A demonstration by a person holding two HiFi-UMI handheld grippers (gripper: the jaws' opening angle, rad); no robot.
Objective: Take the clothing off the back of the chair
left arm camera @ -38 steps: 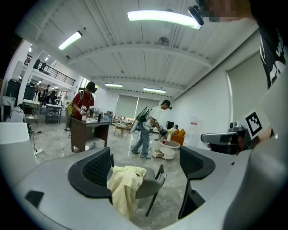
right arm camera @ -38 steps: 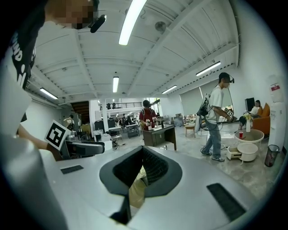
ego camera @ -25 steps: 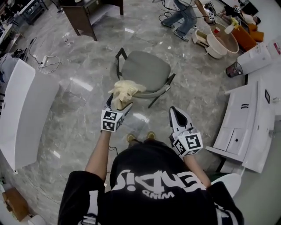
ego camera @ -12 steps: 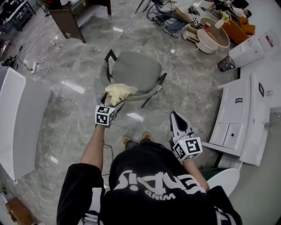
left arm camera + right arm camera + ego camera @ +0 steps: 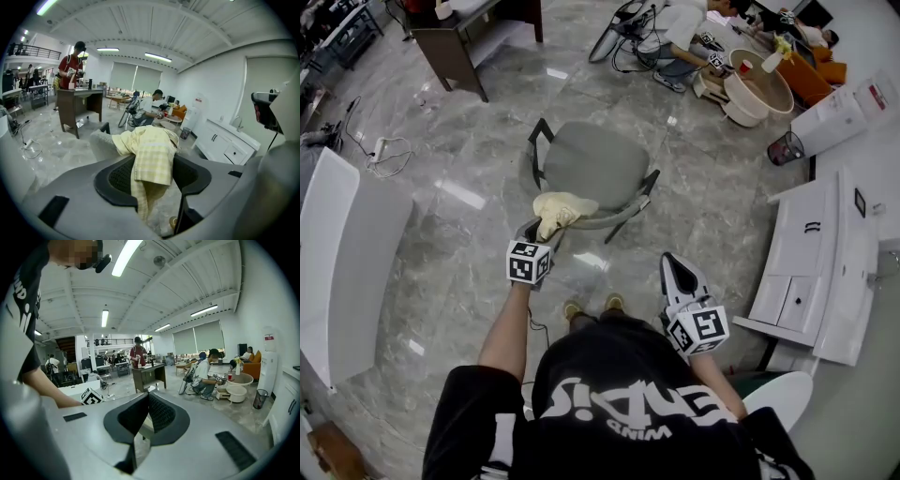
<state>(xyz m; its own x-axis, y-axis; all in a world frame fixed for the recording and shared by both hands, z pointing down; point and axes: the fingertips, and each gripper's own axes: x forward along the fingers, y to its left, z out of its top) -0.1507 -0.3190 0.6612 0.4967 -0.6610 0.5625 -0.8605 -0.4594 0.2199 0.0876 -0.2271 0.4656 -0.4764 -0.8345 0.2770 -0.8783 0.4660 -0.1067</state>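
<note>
A pale yellow garment (image 5: 558, 208) is draped over the near backrest of a grey chair (image 5: 595, 164). In the left gripper view the garment (image 5: 152, 150) hangs down between the two dark pads. My left gripper (image 5: 544, 228) is at the backrest, its jaws closing around the cloth (image 5: 154, 164). My right gripper (image 5: 676, 262) hangs apart, to the right of the chair and nearer to me. Its jaws meet at the tips with nothing between them (image 5: 147, 397).
A white panel (image 5: 347, 244) stands at the left and a white cabinet (image 5: 825, 272) at the right. Behind the chair are a dark desk (image 5: 464, 42), a seated person (image 5: 680, 23), a basin (image 5: 757, 89) and a bin (image 5: 780, 148). A cable (image 5: 380, 150) lies on the floor.
My left gripper has sunk onto the garment at the chair's backrest, and its jaws have come in around the cloth. The right gripper has stayed in place.
</note>
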